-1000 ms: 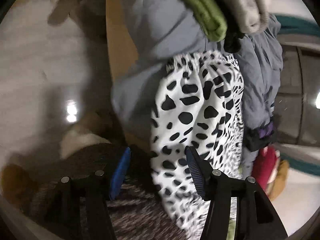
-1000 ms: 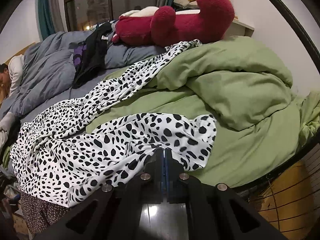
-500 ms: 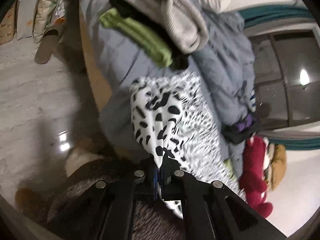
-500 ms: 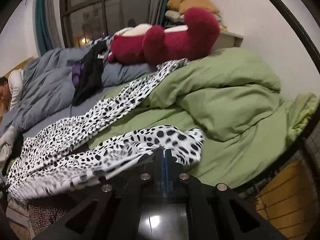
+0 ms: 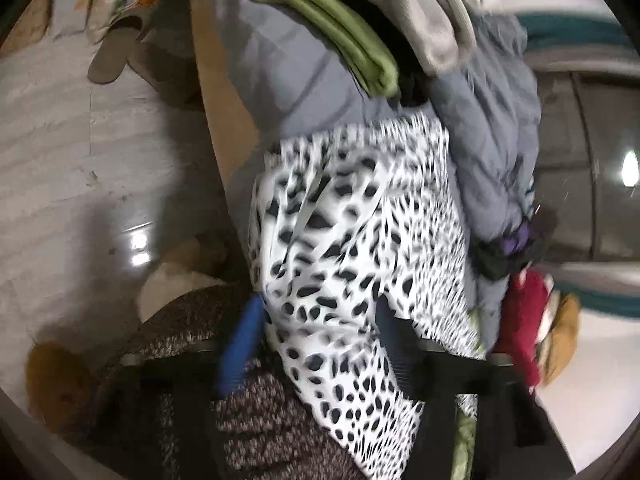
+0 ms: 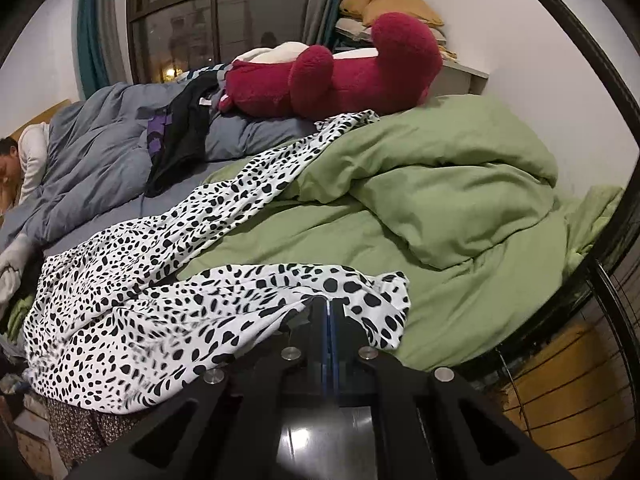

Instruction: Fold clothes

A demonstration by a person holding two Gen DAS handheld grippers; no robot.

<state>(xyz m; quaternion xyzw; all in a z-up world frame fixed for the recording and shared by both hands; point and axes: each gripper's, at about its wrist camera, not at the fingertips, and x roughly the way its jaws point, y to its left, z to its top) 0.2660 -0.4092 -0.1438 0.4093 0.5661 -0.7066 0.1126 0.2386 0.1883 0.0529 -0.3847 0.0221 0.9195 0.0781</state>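
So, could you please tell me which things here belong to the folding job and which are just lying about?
Part of the job:
- spotted garment
- right gripper, shut on its edge
- left gripper, open around it

Just lying about:
- red plush toy
- green duvet
- grey duvet
- slipper
- folded green cloth

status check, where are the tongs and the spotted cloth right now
Left tongs open, spotted cloth between the pads. Right tongs shut on its edge. Cloth draped over green duvet; folded stack lies beyond.
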